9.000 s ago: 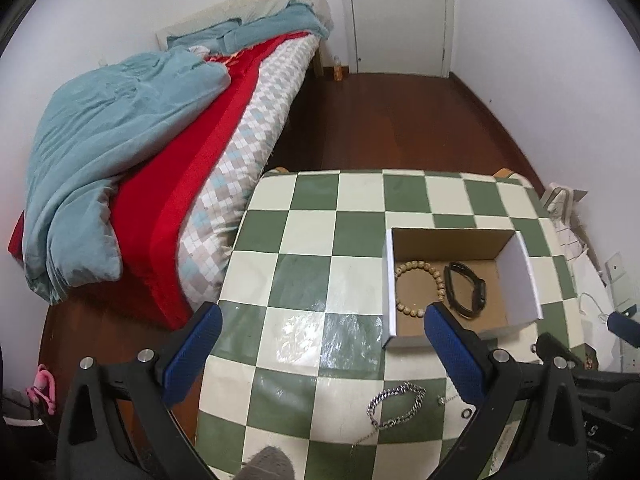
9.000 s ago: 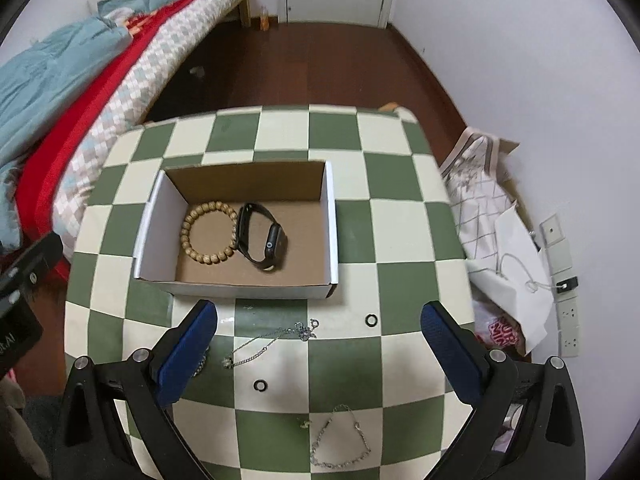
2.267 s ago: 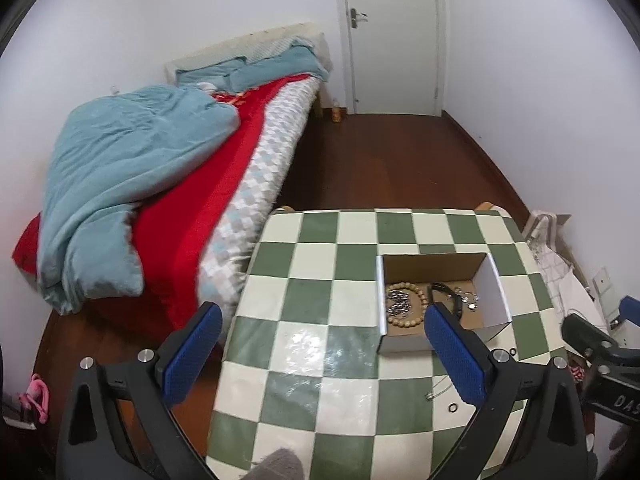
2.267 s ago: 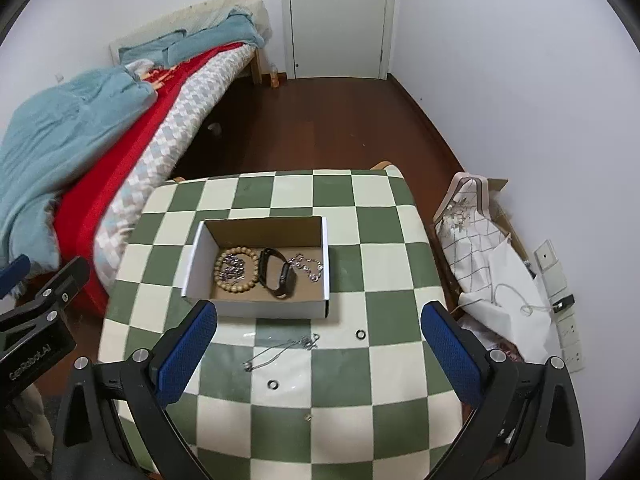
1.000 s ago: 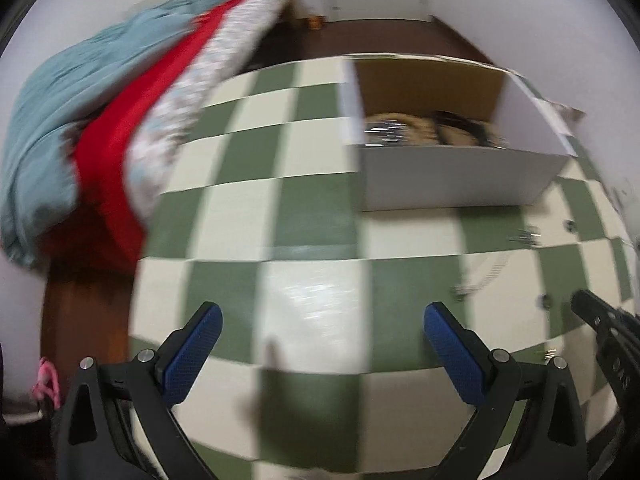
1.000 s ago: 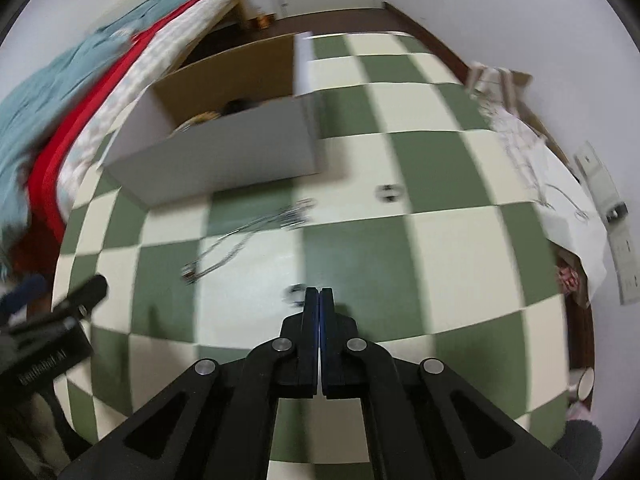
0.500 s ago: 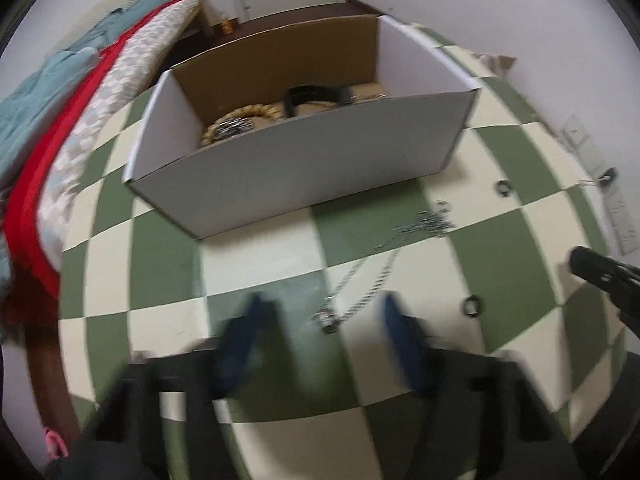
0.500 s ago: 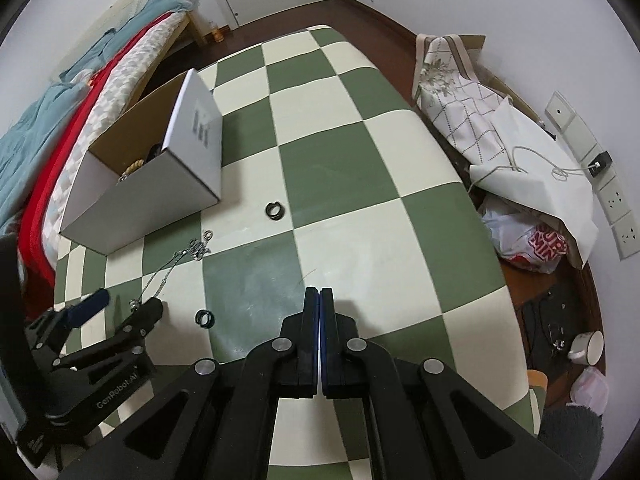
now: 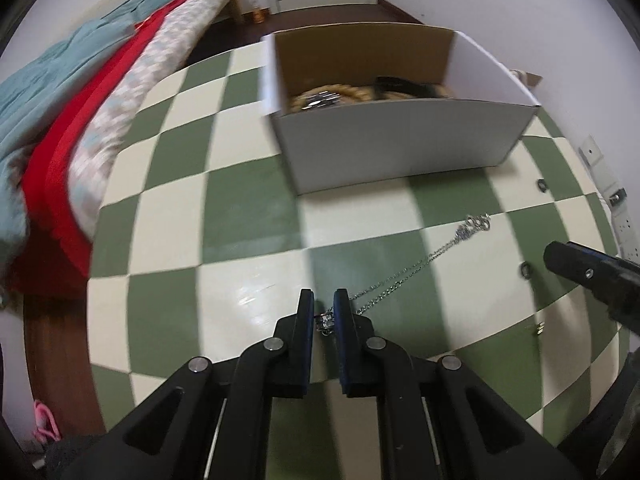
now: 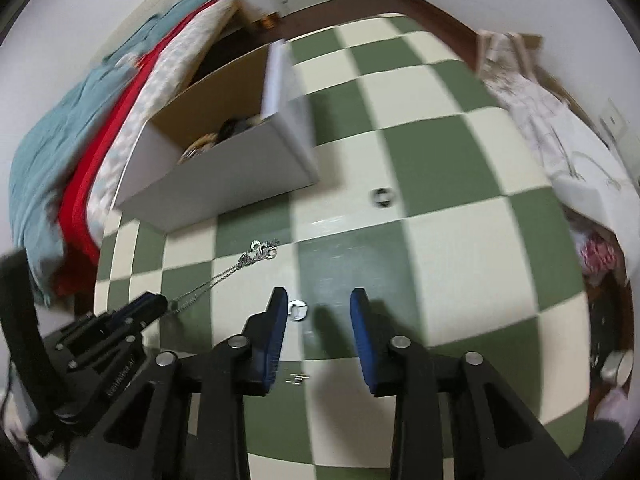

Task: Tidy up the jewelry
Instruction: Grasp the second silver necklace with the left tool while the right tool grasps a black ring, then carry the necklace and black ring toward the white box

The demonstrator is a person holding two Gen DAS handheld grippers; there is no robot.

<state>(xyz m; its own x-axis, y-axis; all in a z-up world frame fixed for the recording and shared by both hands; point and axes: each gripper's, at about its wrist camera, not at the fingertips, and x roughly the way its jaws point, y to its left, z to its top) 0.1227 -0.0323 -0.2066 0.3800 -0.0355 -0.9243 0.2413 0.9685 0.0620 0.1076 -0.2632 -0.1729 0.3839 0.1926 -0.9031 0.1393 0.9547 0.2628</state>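
A silver chain (image 9: 416, 266) lies stretched on the green and cream checked table (image 9: 168, 184) in front of a white cardboard box (image 9: 400, 152). My left gripper (image 9: 323, 300) is closing on the chain's near end, and the clasp fills the narrow gap between the pads. The right wrist view shows that same grip at the chain's (image 10: 236, 266) lower left end. My right gripper (image 10: 319, 300) is opening low over the table. A small dark ring (image 10: 298, 310) lies between its jaws beside the left finger, untouched. The box holds a bead bracelet (image 9: 340, 90) and a black band (image 9: 404, 84).
A second ring (image 10: 383, 197) lies right of the box (image 10: 224, 184), and a tiny stud (image 10: 298, 378) sits near my right gripper's base. A bed with red and blue covers (image 9: 60, 92) stands to the left. Bags (image 10: 552, 136) lie on the floor to the right.
My left gripper has gone from wide open to nearly shut around the chain's end. My right gripper, shut before, has parted over the ring. Both came down close to the table.
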